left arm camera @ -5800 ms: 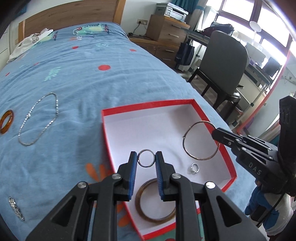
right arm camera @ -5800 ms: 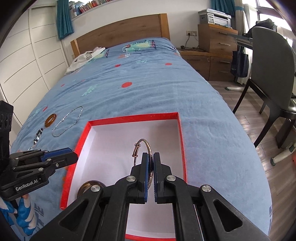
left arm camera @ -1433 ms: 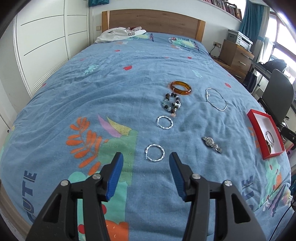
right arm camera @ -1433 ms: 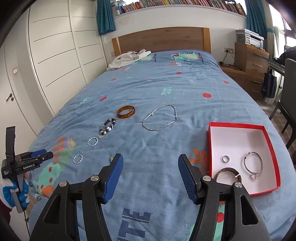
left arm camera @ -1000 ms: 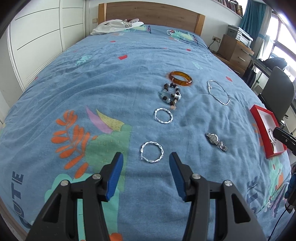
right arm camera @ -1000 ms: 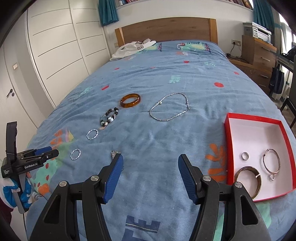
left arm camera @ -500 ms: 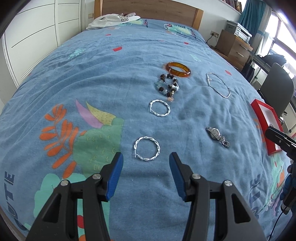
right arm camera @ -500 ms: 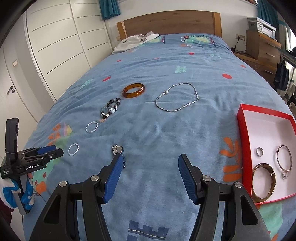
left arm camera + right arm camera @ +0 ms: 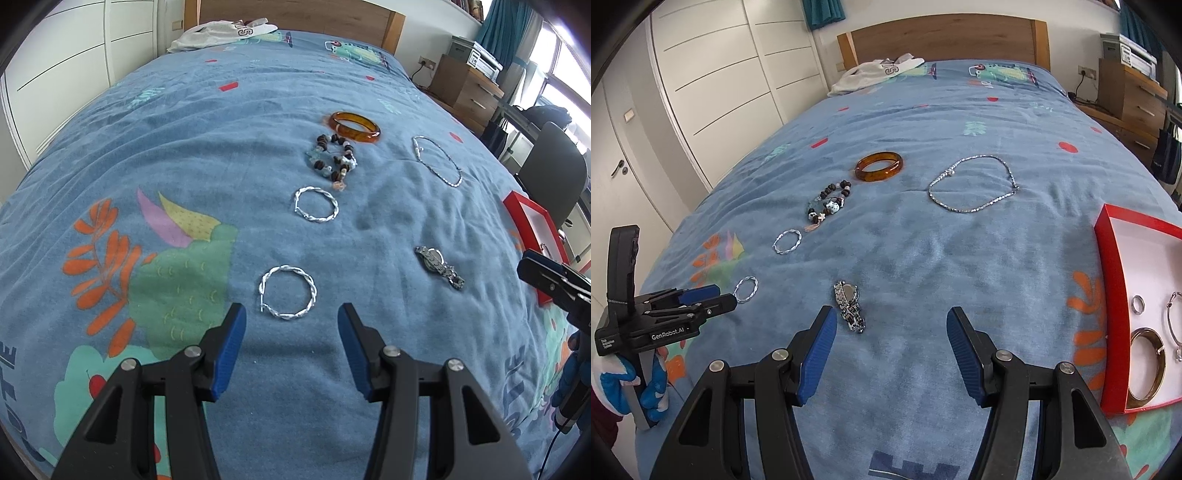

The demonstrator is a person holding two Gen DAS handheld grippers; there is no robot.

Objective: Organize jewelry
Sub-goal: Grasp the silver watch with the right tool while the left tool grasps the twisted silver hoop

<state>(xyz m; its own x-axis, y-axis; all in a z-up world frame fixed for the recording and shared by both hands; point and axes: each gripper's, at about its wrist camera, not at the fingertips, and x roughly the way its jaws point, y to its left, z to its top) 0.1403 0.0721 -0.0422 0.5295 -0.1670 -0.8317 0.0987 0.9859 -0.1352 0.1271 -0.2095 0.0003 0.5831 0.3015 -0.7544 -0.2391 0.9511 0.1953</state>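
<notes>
The watch (image 9: 849, 306) lies flat, band running away from the open right gripper (image 9: 892, 354).

red box (image 9: 1108, 280): cut off by the right edge in the right wrist view; mostly out of frame in the left wrist view
thin bangle (image 9: 1172, 317): partly cut by the edge
right claw (image 9: 546, 275): only one tip visible in the left wrist view
watch (image 9: 849, 306): dial unreadable

White garment (image 9: 875, 72) (crumpled) by wooden headboard (image 9: 942, 37).
</notes>
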